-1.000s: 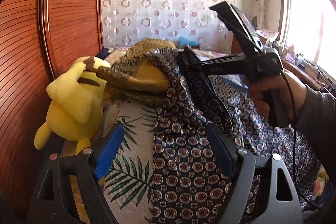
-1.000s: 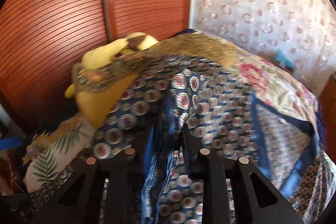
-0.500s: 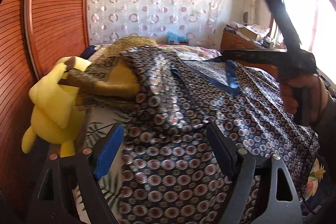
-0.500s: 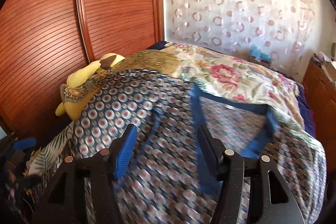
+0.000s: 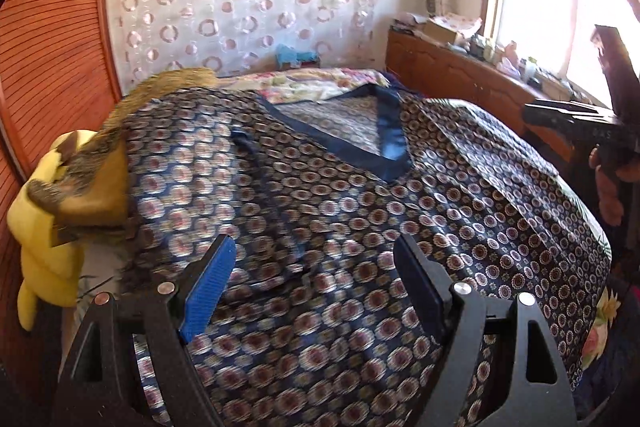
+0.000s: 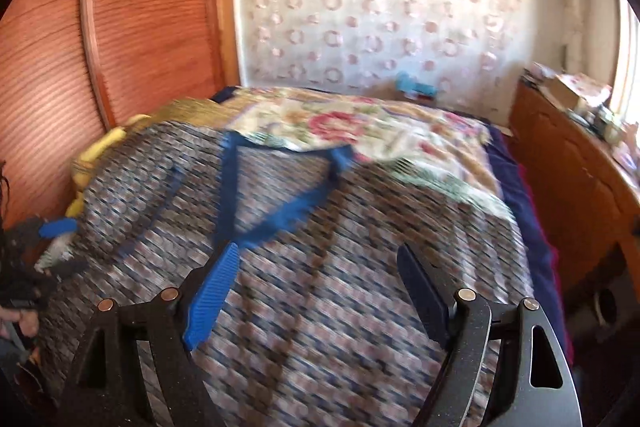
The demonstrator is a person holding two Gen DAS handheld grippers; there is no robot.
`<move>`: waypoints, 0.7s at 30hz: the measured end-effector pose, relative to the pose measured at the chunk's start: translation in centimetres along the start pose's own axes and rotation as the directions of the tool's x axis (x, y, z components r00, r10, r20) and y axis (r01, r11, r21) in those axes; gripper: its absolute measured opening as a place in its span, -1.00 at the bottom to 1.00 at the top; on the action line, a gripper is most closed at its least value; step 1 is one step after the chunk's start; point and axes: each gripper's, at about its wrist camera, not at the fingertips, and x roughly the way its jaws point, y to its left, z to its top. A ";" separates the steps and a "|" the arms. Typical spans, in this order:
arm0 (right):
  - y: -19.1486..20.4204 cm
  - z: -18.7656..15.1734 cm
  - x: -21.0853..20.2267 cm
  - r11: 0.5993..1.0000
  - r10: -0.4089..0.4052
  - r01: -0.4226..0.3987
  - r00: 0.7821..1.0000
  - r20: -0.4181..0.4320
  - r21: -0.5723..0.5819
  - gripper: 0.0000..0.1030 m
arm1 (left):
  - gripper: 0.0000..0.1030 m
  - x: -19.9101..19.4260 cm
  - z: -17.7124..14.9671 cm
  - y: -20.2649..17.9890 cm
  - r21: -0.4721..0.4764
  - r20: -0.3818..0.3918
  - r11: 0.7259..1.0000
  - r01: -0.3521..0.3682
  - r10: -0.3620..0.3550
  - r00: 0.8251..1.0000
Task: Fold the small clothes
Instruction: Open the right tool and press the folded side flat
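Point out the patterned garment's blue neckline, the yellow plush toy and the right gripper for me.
Blue neckline (image 5: 394, 157): left wrist view, on the blue trim near the V's tip.
Yellow plush toy (image 5: 44, 263): left wrist view, on its body at the bed's edge.
Right gripper (image 6: 316, 291): right wrist view, midway between its open fingertips.

Plenty of room over the garment (image 5: 360, 211) spread flat across the bed. Left side's tight: plush (image 5: 44, 227) and cushion (image 5: 100, 187) jammed against the wardrobe (image 5: 48, 67). Far right, a cluttered sideboard (image 5: 460, 75) hems in that edge.
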 end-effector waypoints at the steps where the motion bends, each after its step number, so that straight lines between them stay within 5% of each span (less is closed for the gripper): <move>1: -0.8 -0.6 -0.3 1.000 -0.015 0.015 1.000 -0.011 0.011 0.61 | 0.59 0.6 0.2 -0.6 0.010 -0.012 1.000 0.006 -0.006 1.000; 13: -10.3 -6.9 -2.4 0.958 -0.191 0.217 0.971 -0.143 0.189 0.61 | 0.59 5.0 0.7 -3.8 0.063 -0.134 0.997 0.043 -0.034 0.990; 21: -13.0 -8.9 -1.6 0.919 -0.171 0.231 0.963 -0.207 0.320 0.61 | 0.59 7.4 0.8 -4.4 0.082 -0.193 0.996 0.043 -0.027 0.981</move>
